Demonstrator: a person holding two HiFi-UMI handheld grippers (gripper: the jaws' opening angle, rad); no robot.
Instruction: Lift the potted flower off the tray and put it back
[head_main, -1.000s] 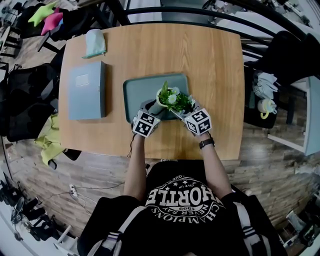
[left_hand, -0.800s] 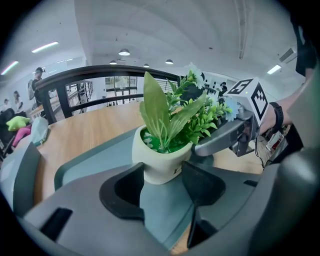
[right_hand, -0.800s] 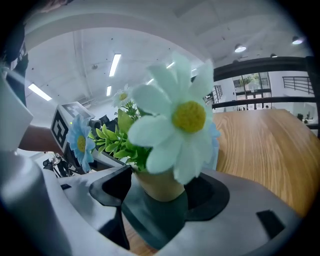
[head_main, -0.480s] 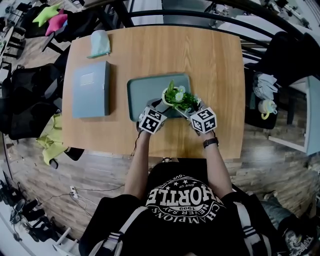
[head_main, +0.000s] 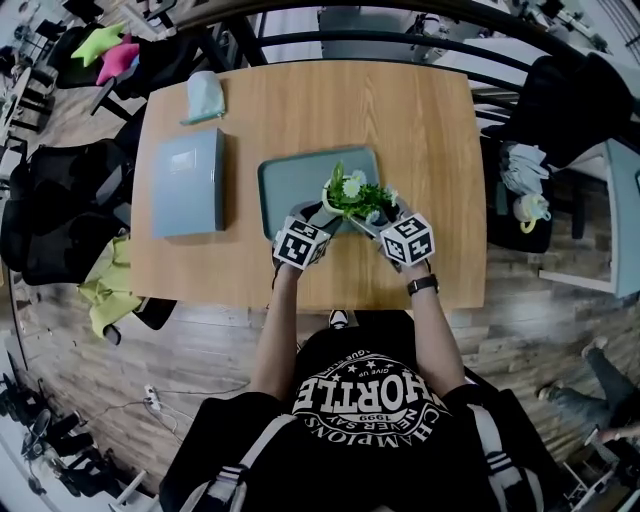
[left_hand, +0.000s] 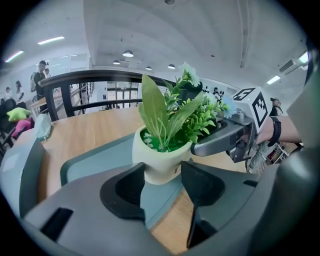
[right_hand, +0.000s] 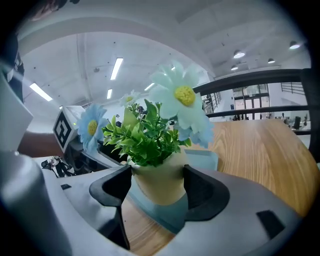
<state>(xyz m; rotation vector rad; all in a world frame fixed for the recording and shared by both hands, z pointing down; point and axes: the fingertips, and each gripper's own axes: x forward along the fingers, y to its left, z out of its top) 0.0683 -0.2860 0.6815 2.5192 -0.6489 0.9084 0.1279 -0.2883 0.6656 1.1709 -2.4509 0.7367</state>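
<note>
Above tray, pot seemingly clamped, foliage-hidden overhead.

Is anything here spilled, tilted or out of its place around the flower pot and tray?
Nothing stands out. The cream pot of flowers is roughly upright, clamped by the left gripper and the right gripper, over the grey-green tray; no spill shows.

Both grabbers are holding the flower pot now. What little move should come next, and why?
Probably lower it gently, straight down. The left gripper and right gripper both pinch the potted flower, which seems to hang just above the tray, over the corner nearest the right gripper. Kept upright, it should land flat on the tray.
</note>
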